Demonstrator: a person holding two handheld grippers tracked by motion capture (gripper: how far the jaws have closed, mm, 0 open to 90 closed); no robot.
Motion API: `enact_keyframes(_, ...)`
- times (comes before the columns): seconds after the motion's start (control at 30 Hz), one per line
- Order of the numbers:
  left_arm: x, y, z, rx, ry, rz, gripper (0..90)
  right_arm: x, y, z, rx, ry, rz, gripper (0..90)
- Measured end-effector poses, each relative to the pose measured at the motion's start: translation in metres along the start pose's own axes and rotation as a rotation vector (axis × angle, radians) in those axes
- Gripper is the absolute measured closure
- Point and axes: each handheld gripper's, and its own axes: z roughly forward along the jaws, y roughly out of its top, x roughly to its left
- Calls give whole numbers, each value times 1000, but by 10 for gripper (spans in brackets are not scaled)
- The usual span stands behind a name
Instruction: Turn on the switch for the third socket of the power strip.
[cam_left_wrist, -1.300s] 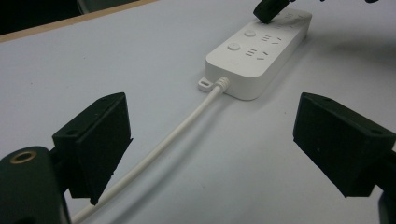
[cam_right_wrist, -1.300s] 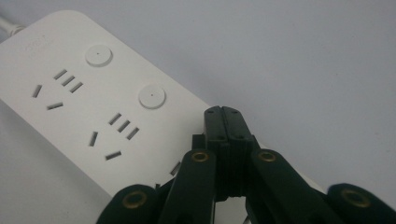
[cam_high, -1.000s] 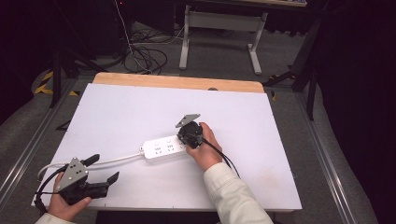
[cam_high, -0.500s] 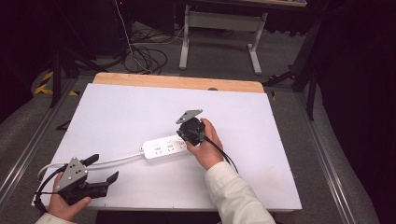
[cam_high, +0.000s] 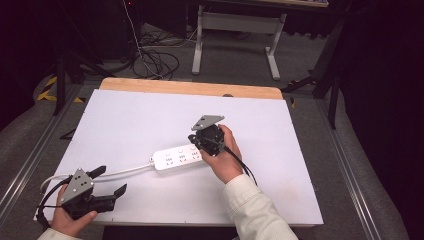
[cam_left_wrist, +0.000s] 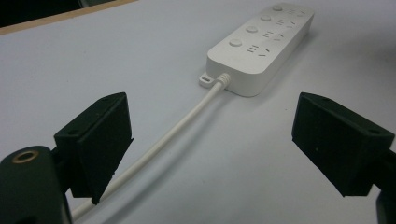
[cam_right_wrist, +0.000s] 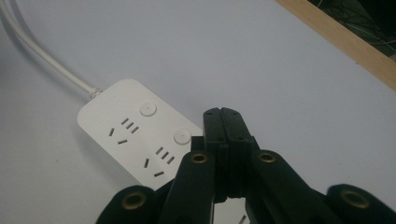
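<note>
Against the picture from half a second ago I find almost no change: the right gripper (cam_high: 201, 142) remains over the right end of the power strip (cam_high: 176, 158), perhaps tilted slightly more, and the left gripper (cam_high: 111, 181) holds the same position at the near left corner of the counter (cam_high: 280, 150). The power strip has not shifted. I count one white power strip, lying flat near the middle of the counter with its long axis running left to right, and one white cord (cam_high: 127, 171) leaving its left end and running toward the left gripper. In the left gripper view I count four round buttons on the strip (cam_left_wrist: 261, 44), each beside its own group of socket slots; in the right gripper view two buttons and two slot groups are clear of the gripper. I count two grippers, one in each of the person's hands. The left gripper's fingers (cam_left_wrist: 95, 140) stand wide apart with nothing between them, and the cord (cam_left_wrist: 187, 121) runs along the counter below the gap, nearer the left-hand one. The right gripper's fingers (cam_right_wrist: 224, 128) are pressed together with nothing visible between them, their tips just above the strip (cam_right_wrist: 123, 133); I cannot tell whether they touch it.
</note>
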Motion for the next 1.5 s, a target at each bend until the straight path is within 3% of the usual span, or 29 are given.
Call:
enact_keyframes(0.27,0,0,0,1,2,5,124,2,0,-2,-6,7,-1,885)
enact_keyframes(0.3,0,0,0,0,3,6,123,2,0,-5,-14,4,-2,802)
enact_keyframes(0.5,1,0,-1,-3,1,4,117,1,0,-14,-36,1,-7,639)
enact_keyframes(0.6,1,0,-2,-8,-2,-2,115,2,-1,-23,-58,-17,-14,473)
enact_keyframes(0.73,2,1,-3,-9,-4,-9,113,1,-4,-39,-97,-22,2,385)
enact_keyframes(0.93,3,1,-4,-12,-4,-23,111,-3,-14,-57,-107,-27,36,322)
enact_keyframes(1.13,4,1,-5,-28,-26,-41,98,-7,-35,-83,-151,-38,70,280)
enact_keyframes(1.33,3,1,-6,-25,-31,-29,99,-9,-52,-99,-160,-29,43,250)
enact_keyframes(1.5,4,1,-7,-25,-28,-39,99,-10,-70,-109,-169,-39,64,212)
